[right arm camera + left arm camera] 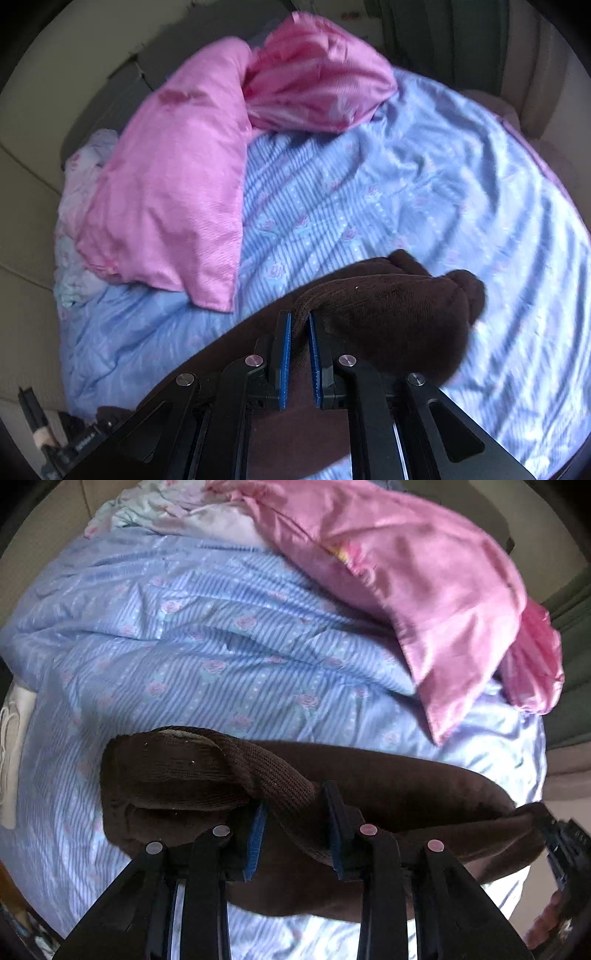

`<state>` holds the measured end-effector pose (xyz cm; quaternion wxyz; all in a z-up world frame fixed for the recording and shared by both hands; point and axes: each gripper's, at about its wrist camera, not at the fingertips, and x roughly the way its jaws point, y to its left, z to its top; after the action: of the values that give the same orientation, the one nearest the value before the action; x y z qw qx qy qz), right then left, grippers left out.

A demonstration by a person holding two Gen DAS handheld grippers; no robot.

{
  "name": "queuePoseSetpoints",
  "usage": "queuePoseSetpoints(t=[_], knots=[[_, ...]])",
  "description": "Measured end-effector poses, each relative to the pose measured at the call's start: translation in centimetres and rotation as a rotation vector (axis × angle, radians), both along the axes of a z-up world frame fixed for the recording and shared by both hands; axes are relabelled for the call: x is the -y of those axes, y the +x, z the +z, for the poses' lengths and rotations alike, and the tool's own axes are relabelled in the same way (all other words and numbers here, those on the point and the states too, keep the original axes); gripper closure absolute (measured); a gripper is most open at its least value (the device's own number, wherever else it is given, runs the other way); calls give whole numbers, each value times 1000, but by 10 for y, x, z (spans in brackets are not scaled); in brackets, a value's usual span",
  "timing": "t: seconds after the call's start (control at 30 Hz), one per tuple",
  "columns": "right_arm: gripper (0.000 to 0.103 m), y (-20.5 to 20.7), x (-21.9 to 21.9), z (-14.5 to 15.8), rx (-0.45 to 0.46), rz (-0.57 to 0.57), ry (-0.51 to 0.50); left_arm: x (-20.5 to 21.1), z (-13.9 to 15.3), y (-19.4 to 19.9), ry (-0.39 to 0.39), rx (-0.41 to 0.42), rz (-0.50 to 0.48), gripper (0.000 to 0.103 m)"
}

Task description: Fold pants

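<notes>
Left wrist view, left gripper (pixel 295 821) jaws clamped on brown pants (pixel 406 775), right gripper (pixel 299 345) jaws likewise, blue quilt (pixel 221 646) beneath

Soft daylight, motion blur, fisheye vignetting.

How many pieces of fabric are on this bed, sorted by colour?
Brown: 1, the dark brown knit pants, held by both tools.
Blue: 1, the light blue striped floral quilt.
Pink: 2, the pale pink satin pillow and the deeper pink satin pillow.
Total: 4.
</notes>
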<state>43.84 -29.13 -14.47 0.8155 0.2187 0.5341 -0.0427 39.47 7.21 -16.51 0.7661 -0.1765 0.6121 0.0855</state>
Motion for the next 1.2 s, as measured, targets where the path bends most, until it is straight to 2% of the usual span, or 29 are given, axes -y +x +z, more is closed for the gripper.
queuePoseSetpoints(t=[0.07, 0.13, 0.2, 0.23, 0.3, 0.33, 0.4, 0.47, 0.53, 0.63, 0.77, 0.9, 1.03, 1.2], knots=[[92, 14, -8, -7, -6, 32, -34, -1, -9, 5, 17, -22, 0, 65], [92, 24, -15, -11, -6, 58, -59, -5, -16, 8, 36, -37, 6, 55], [84, 31, -20, -12, 8, 74, -88, -9, -18, 11, 81, -58, 19, 42], [80, 32, -21, -10, 13, 74, -114, -9, -17, 12, 104, -62, 16, 39], [43, 30, -23, -2, 39, 74, -165, -7, -8, 11, 134, -41, -25, 38], [39, 26, -24, 5, 67, 85, -177, -5, -2, 9, 148, -24, -45, 36], [39, 18, -27, 18, 105, 123, -197, -3, 17, 1, 194, 31, -80, 34], [39, 6, -30, 30, 145, 157, -232, 2, 42, -9, 287, 110, -109, 28], [39, -10, -28, 43, 199, 201, -282, 9, 68, -23, 390, 212, -164, 16], [39, -32, -17, 53, 250, 255, -330, 26, 86, -42, 484, 271, -269, 15], [39, -49, 11, 43, 242, 304, -326, 59, 78, -66, 497, 274, -398, 15], [39, -46, 24, 24, 181, 365, -319, 90, 44, -76, 456, 234, -468, 16], [39, -33, 29, 6, 139, 416, -300, 94, 16, -67, 351, 194, -446, 20], [40, -27, 24, -6, 146, 482, -271, 95, 10, -58, 320, 195, -398, 22]])
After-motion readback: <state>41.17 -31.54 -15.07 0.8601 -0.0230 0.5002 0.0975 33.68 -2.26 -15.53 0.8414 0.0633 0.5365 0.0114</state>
